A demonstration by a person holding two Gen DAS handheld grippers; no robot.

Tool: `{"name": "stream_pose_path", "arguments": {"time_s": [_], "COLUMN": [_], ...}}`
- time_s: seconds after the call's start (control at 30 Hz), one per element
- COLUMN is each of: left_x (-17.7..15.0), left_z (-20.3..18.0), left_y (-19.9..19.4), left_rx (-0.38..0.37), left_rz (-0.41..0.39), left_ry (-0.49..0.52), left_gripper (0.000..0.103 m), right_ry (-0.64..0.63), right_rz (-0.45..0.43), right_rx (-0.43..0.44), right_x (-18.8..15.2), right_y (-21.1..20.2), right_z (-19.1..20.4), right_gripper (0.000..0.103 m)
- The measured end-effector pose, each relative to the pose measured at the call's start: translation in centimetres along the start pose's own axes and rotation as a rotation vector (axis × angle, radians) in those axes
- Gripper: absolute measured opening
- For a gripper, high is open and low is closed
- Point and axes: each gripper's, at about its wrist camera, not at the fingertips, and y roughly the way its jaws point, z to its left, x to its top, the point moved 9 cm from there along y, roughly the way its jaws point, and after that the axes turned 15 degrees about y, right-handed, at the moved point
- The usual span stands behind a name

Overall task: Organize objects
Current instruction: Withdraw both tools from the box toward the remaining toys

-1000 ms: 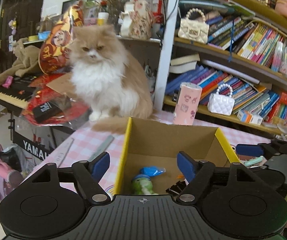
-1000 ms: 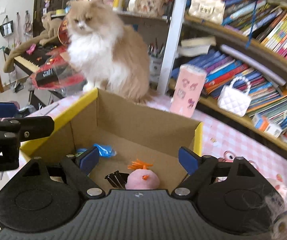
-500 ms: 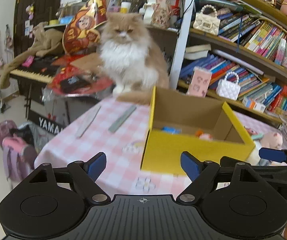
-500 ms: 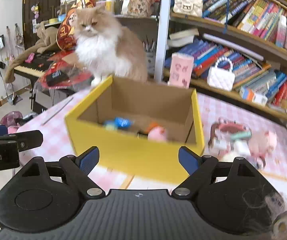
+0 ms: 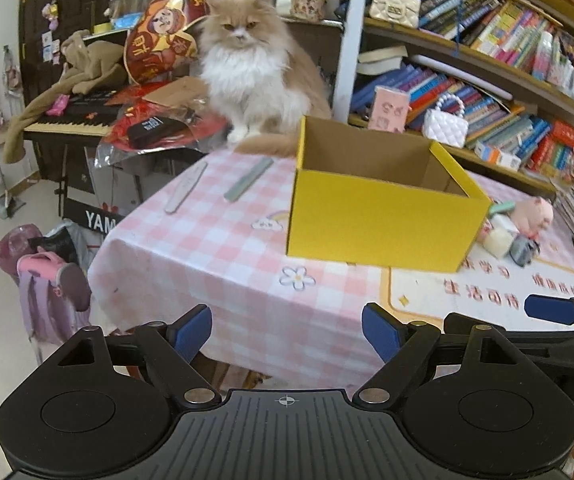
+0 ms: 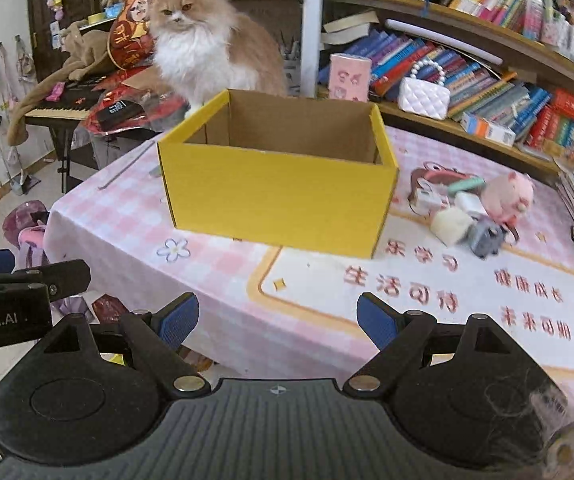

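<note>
Bookshelves (image 6: pixel 467 52) back a pink checked table (image 6: pixel 135 220), where a fluffy cat (image 5: pixel 253 72) sits behind an open-topped yellow cardboard box (image 6: pixel 279 196). Small toys, a pink pig (image 6: pixel 507 194) among them, huddle beside the box. Left gripper (image 5: pixel 287 334) and right gripper (image 6: pixel 277 320) gape wide, holding nothing.

Matt yellow cardboard box (image 6: pixel 279 196) with raw brown inside sits on smooth, checked cloth tablecloth (image 6: pixel 135 220).
</note>
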Motion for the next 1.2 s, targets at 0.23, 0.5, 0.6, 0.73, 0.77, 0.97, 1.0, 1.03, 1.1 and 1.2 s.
{"name": "stream_pose_path", "arguments": {"time_s": [0.23,0.5,0.6,0.73,0.77,0.97,1.0,1.03,1.1,1.2], "left_x": [-0.9,-0.6,-0.1,0.7,0.8,1.9,2.1,2.2,2.8,3.6], "left_z": [-2.2,-5.7,-7.5,-10.2,-10.7,-15.0,-15.7,-16.4,-17.6,-19.2], "left_y": [-0.4,0.1,0.4,1.2,1.3,2.8,3.1,3.3,3.8,4.5], "left_rx": [-0.071,-0.162,-0.199,-0.247,-0.257,-0.318,-0.324,-0.328,-0.332,-0.324], "left_rz": [0.025,0.029,0.03,0.031,0.032,0.05,0.054,0.057,0.061,0.061], "left_ry": [0.04,0.105,0.146,0.193,0.2,0.247,0.256,0.262,0.264,0.256], "left_gripper": [0.088,0.088,0.089,0.089,0.089,0.089,0.089,0.089,0.089,0.089], "right_ry": [0.074,0.182,0.224,0.251,0.253,0.278,0.287,0.295,0.304,0.301], "right_rz": [0.006,0.021,0.024,0.023,0.021,0.007,0.009,0.011,0.02,0.025], "right_rx": [-0.077,-0.192,-0.236,-0.276,-0.285,-0.337,-0.344,-0.348,-0.351,-0.35], "right_x": [-1.8,-3.0,-3.2,-3.4,-3.4,-3.1,-3.0,-2.8,-2.4,-1.3], "right_y": [-1.8,-3.5,-3.9,-4.3,-4.4,-4.7,-4.6,-4.5,-4.2,-3.6], "right_z": [-2.8,-7.5,-9.3,-11.2,-11.7,-15.6,-16.3,-17.1,-18.5,-20.3], "right_gripper": [0.086,0.087,0.087,0.087,0.087,0.088,0.088,0.088,0.088,0.088]}}
